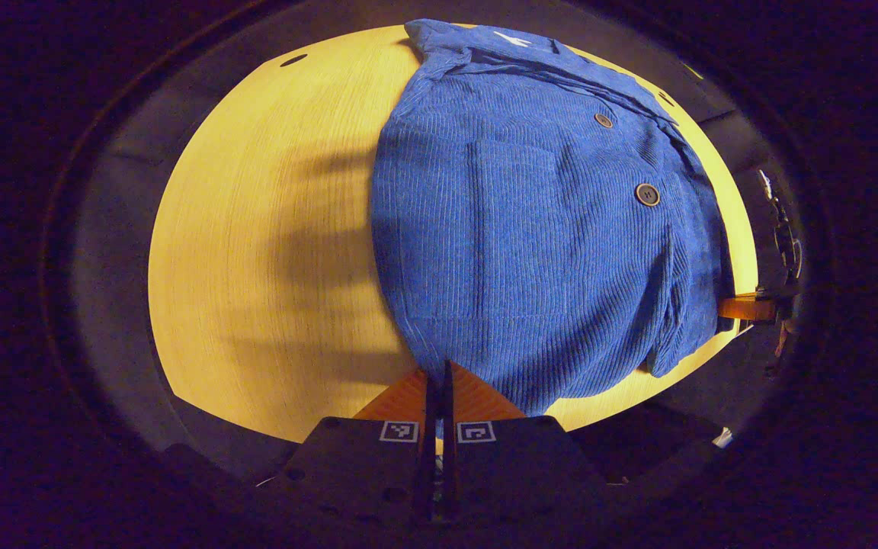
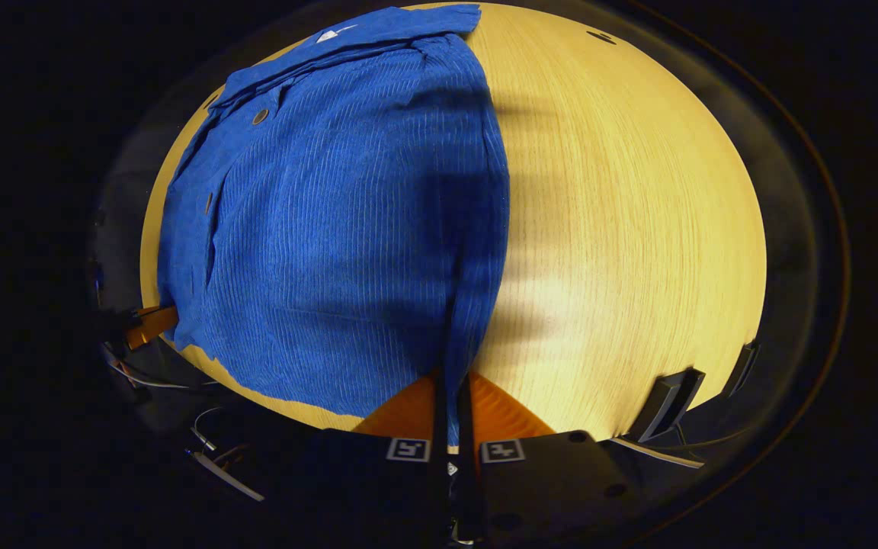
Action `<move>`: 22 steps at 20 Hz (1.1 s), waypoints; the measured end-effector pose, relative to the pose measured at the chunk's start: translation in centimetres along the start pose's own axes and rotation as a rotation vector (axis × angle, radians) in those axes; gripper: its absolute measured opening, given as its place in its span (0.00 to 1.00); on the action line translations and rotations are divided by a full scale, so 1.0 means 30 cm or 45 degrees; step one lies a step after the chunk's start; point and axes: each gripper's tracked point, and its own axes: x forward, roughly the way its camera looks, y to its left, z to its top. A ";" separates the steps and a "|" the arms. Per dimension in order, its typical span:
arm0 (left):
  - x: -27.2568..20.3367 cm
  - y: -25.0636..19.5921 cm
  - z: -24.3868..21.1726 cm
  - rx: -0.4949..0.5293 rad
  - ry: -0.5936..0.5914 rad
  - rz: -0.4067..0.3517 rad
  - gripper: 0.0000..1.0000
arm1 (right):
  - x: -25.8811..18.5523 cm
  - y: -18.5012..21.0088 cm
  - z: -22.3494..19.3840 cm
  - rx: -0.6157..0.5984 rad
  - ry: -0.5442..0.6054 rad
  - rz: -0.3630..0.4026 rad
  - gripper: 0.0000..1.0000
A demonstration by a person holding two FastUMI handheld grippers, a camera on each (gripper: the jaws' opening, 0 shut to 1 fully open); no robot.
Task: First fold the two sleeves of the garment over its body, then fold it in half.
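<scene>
A blue corduroy garment [image 1: 530, 229] lies buttoned-side up on the wooden table [image 1: 256, 252], collar at the far end. In the left gripper view, my left gripper [image 1: 439, 377] is at the near hem's left corner, its fingers closed with a strip of blue cloth between them. My right gripper [image 1: 728, 306] shows farther off at the hem's other corner. In the right gripper view, the right gripper [image 2: 450, 385] is shut on the garment [image 2: 332, 229] at its near right edge. The left gripper [image 2: 161, 320] meets the hem's far left corner.
The table top [image 2: 622, 229] is bare wood beside the garment, with small holes [image 1: 293, 59] near its far rim. Black brackets [image 2: 668, 400] and loose cables [image 2: 203, 442] sit off the near edge. Dark floor surrounds the table.
</scene>
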 end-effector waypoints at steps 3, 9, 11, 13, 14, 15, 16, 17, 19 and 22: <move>-0.001 0.002 0.000 -0.084 -0.001 -0.129 0.00 | -0.014 0.001 0.007 0.033 -0.041 0.034 0.05; -0.178 0.013 0.072 -0.061 -0.178 -0.204 0.00 | -0.210 0.040 0.120 0.101 -0.210 0.143 0.05; -0.281 0.009 0.124 -0.085 -0.249 -0.259 0.00 | -0.313 0.062 0.189 0.124 -0.297 0.186 0.05; -0.396 0.006 0.201 -0.085 -0.336 -0.286 0.00 | -0.422 0.073 0.270 0.115 -0.392 0.203 0.05; -0.451 0.015 0.248 -0.074 -0.390 -0.277 0.00 | -0.478 0.074 0.317 0.106 -0.445 0.204 0.05; -0.502 0.034 0.293 -0.054 -0.441 -0.259 0.00 | -0.529 0.076 0.366 0.100 -0.496 0.207 0.05; -0.548 0.043 0.343 -0.035 -0.493 -0.238 0.00 | -0.592 0.077 0.427 0.102 -0.566 0.209 0.05; -0.597 0.053 0.398 -0.016 -0.542 -0.218 0.00 | -0.644 0.078 0.481 0.093 -0.620 0.210 0.05; -0.676 0.051 0.518 -0.001 -0.621 -0.210 0.00 | -0.728 0.075 0.602 0.073 -0.717 0.197 0.05; -0.781 0.071 0.746 -0.009 -0.765 -0.181 0.00 | -0.842 0.056 0.833 0.065 -0.859 0.169 0.05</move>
